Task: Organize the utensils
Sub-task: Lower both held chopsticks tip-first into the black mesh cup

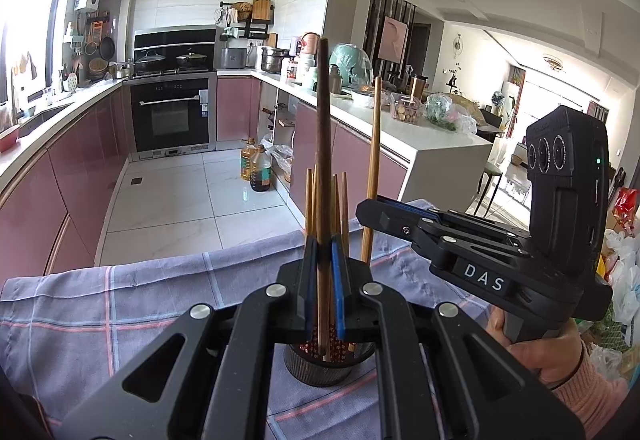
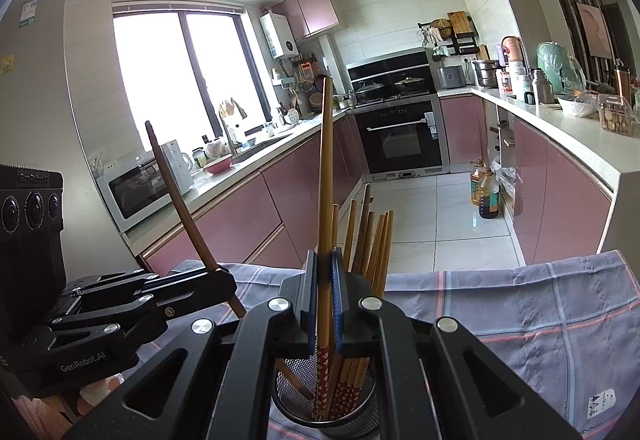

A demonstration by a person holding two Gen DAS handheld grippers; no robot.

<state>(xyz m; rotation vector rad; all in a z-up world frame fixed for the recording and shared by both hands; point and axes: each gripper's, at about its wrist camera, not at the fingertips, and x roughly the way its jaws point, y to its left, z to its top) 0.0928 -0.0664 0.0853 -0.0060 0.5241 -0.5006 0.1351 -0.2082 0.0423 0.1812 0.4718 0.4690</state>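
Note:
A black mesh utensil cup (image 2: 326, 408) stands on the checked cloth and holds several wooden chopsticks (image 2: 372, 240); it also shows in the left wrist view (image 1: 320, 364). My left gripper (image 1: 324, 252) is shut on a dark brown chopstick (image 1: 323, 128) whose lower end reaches into the cup. My right gripper (image 2: 324, 268) is shut on a light wooden chopstick (image 2: 326, 168) with a red patterned lower end, also standing in the cup. In the left wrist view the right gripper (image 1: 366, 212) holds that light chopstick (image 1: 374, 144). In the right wrist view the left gripper (image 2: 224, 280) holds the dark chopstick (image 2: 180, 196).
A blue-grey checked cloth (image 2: 520, 312) covers the table; its far edge (image 1: 160, 264) drops to the tiled kitchen floor. Pink cabinets line both sides, an oven (image 1: 170, 116) at the back, oil bottles (image 1: 256, 164) on the floor. A cluttered counter (image 1: 400, 108) runs on the right.

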